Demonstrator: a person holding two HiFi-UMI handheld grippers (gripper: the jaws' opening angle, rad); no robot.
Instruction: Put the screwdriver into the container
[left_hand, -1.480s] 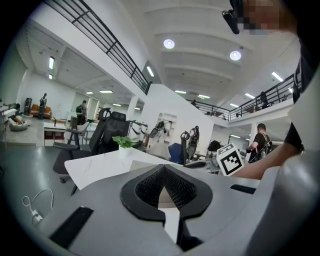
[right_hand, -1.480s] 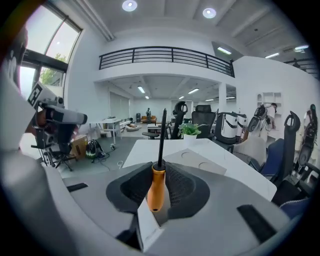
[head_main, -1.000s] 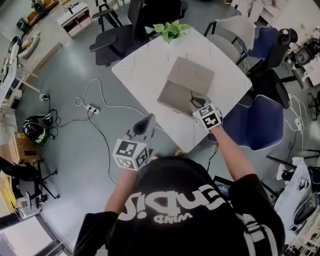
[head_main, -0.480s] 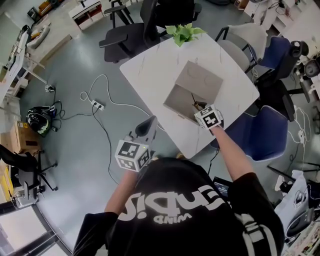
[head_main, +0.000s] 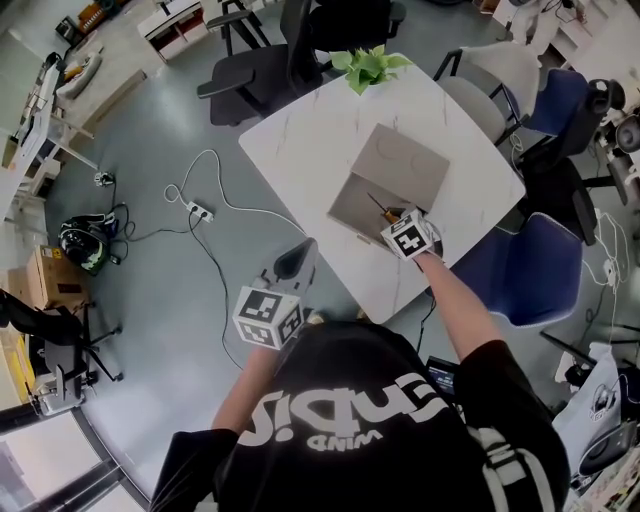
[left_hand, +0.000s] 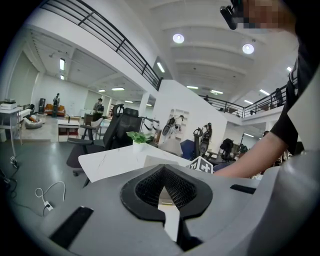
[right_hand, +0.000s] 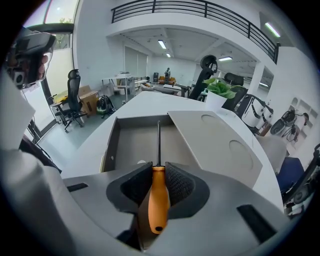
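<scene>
Right gripper (right_hand: 159, 169) is clamped on the orange handle of the screwdriver (right_hand: 158, 200); the shaft points forward and down over the open container (right_hand: 112, 145), tip above its floor, contact not discernible; container stands on the white table (right_hand: 145, 102), lid (right_hand: 215, 145) open to one side; left gripper (left_hand: 163, 167) is held off the table's near edge, jaws together, nothing between them.
</scene>
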